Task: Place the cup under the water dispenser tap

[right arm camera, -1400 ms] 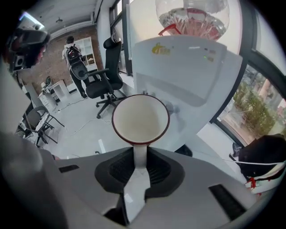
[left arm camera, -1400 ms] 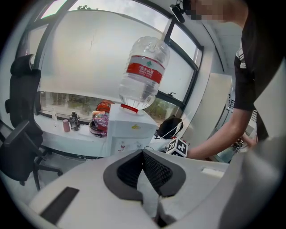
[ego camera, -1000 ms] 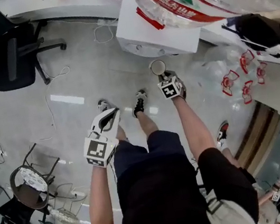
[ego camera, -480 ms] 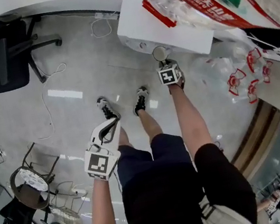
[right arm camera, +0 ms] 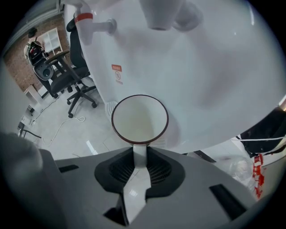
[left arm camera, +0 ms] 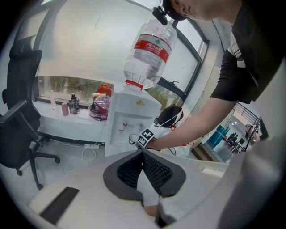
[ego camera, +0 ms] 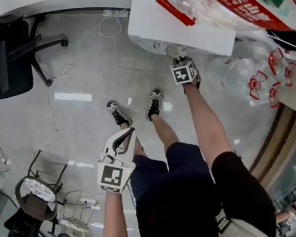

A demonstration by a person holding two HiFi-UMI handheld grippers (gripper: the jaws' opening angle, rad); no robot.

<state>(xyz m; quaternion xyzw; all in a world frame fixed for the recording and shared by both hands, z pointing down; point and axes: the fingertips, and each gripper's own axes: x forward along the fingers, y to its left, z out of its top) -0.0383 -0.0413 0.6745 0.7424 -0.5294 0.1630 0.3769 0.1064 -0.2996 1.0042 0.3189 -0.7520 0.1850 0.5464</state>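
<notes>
While our right gripper [right arm camera: 139,165] pinches the cup [right arm camera: 139,118] by its handle, low at the water dispenser [right arm camera: 201,80] front, we should centre its mouth under the tap [right arm camera: 160,15], seat it flat, then release. Left gripper [left arm camera: 142,154] is pressed together, empty.

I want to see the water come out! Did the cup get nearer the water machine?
Yes. The cup moved toward the water dispenser; its rim is now partly under its edge.
</notes>
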